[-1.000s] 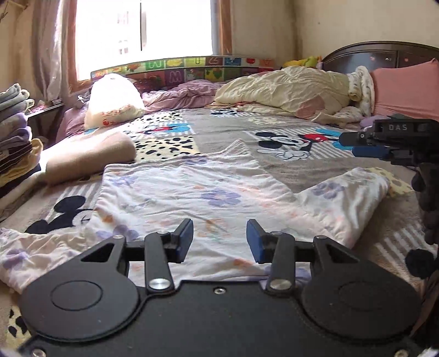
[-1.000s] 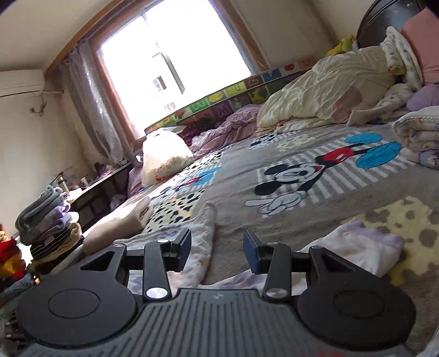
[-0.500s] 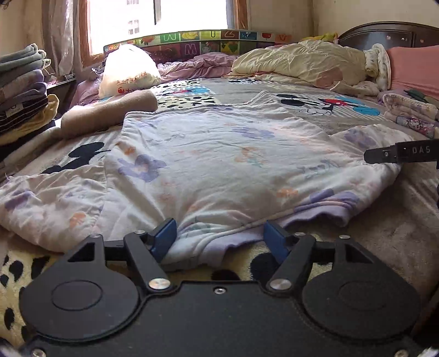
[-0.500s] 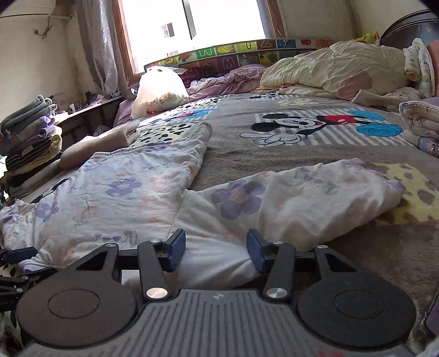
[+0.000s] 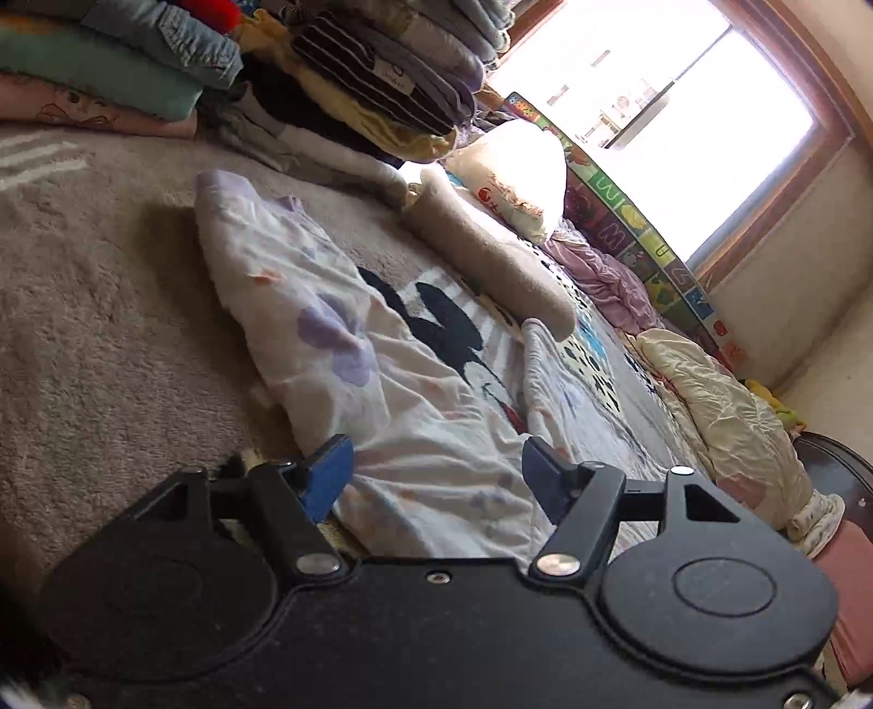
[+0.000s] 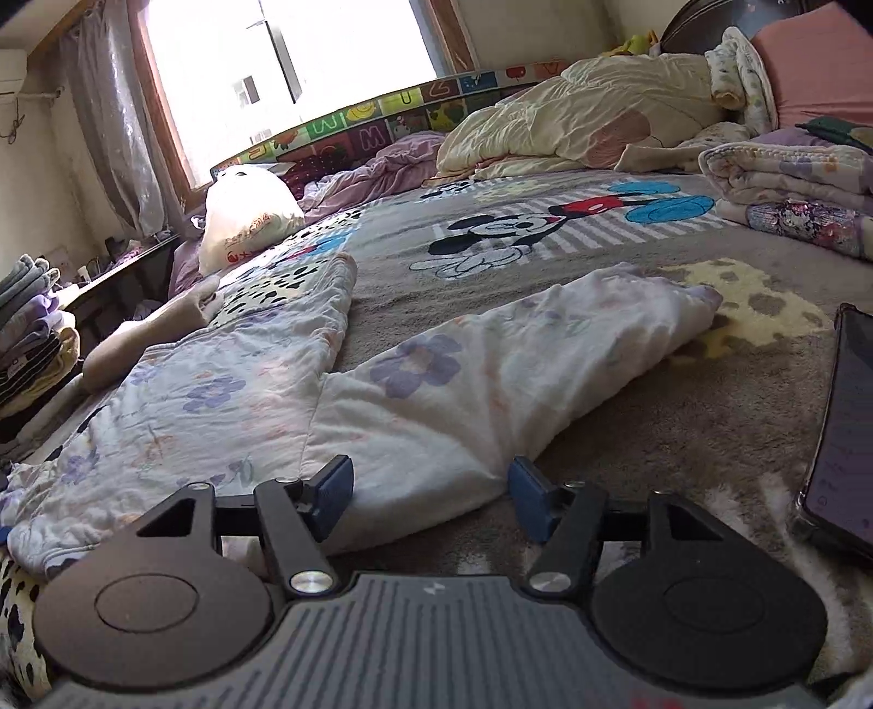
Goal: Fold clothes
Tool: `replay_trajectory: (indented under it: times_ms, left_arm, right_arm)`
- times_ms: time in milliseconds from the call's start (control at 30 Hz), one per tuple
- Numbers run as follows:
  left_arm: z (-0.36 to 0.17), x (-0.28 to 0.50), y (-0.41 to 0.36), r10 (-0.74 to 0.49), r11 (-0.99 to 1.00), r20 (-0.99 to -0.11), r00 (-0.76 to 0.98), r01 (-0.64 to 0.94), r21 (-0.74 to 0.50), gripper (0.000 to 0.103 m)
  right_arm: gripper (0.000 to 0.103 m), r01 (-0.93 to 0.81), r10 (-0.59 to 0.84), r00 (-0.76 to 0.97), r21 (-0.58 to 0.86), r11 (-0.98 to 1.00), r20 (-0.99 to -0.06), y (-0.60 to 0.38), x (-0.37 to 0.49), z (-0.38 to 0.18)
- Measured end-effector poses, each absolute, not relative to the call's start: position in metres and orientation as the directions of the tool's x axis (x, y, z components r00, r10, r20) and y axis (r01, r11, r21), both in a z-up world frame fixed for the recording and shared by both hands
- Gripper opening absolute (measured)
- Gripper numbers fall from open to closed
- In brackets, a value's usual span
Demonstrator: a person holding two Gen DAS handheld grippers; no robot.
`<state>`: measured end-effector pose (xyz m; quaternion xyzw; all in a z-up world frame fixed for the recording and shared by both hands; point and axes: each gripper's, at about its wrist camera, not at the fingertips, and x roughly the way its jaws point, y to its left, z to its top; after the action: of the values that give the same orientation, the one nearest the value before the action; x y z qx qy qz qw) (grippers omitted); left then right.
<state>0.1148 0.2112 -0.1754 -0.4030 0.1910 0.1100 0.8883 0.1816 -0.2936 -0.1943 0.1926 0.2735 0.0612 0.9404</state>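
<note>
Left wrist view: the left gripper has swung left since half a second ago, fingers spread wide over the floral top's left sleeve.

Right wrist view: the right gripper has crept closer, fingers released, straddling the right sleeve; a sleeve fold looks near. The garment lies spread flat on the bed blanket.

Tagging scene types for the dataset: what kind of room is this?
A home bedroom, almost certainly. The floral garment lies spread on a bed covered by a cartoon-print blanket, with a rumpled quilt and a dark headboard at the far end. Stacks of folded clothes sit beside it.
</note>
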Motion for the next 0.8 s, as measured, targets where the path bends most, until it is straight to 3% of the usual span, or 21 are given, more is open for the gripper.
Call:
replay_trajectory:
  times_ms: [133, 233, 400, 633, 667, 700, 800]
  left_arm:
    - [-0.165, 0.090, 0.243, 0.189, 0.573, -0.390, 0.901, -0.424, -0.701, 0.063]
    - [-0.169, 0.080, 0.272, 0.231, 0.460, -0.401, 0.886, -0.463, -0.758, 0.064]
    - [-0.171, 0.085, 0.300, 0.209, 0.368, -0.416, 0.885, -0.465, -0.805, 0.064]
    - [-0.169, 0.115, 0.316, 0.202, 0.448, -0.463, 0.863, -0.501, -0.740, 0.062]
    - [-0.168, 0.119, 0.317, 0.202, 0.462, -0.476, 0.856, -0.512, -0.725, 0.054]
    - [-0.166, 0.123, 0.317, 0.203, 0.477, -0.485, 0.851, -0.518, -0.710, 0.032]
    - [-0.155, 0.125, 0.309, 0.193, 0.550, -0.464, 0.864, -0.487, -0.679, 0.009]
  right_arm:
    - [0.066, 0.117, 0.210, 0.864, 0.588, 0.801, -0.458, -0.326, 0.178, -0.203]
    - [0.067, 0.150, 0.213, 0.874, 0.658, 0.738, -0.438, -0.334, 0.181, -0.210]
    - [0.086, 0.123, 0.212, 0.873, 0.620, 0.775, -0.439, -0.318, 0.191, -0.210]
    - [0.084, 0.128, 0.215, 0.890, 0.673, 0.729, -0.402, -0.327, 0.198, -0.214]
    - [0.084, 0.129, 0.215, 0.893, 0.681, 0.721, -0.396, -0.328, 0.199, -0.215]
    - [0.084, 0.128, 0.215, 0.895, 0.687, 0.715, -0.391, -0.330, 0.200, -0.216]
    - [0.084, 0.127, 0.216, 0.899, 0.700, 0.703, -0.380, -0.334, 0.204, -0.217]
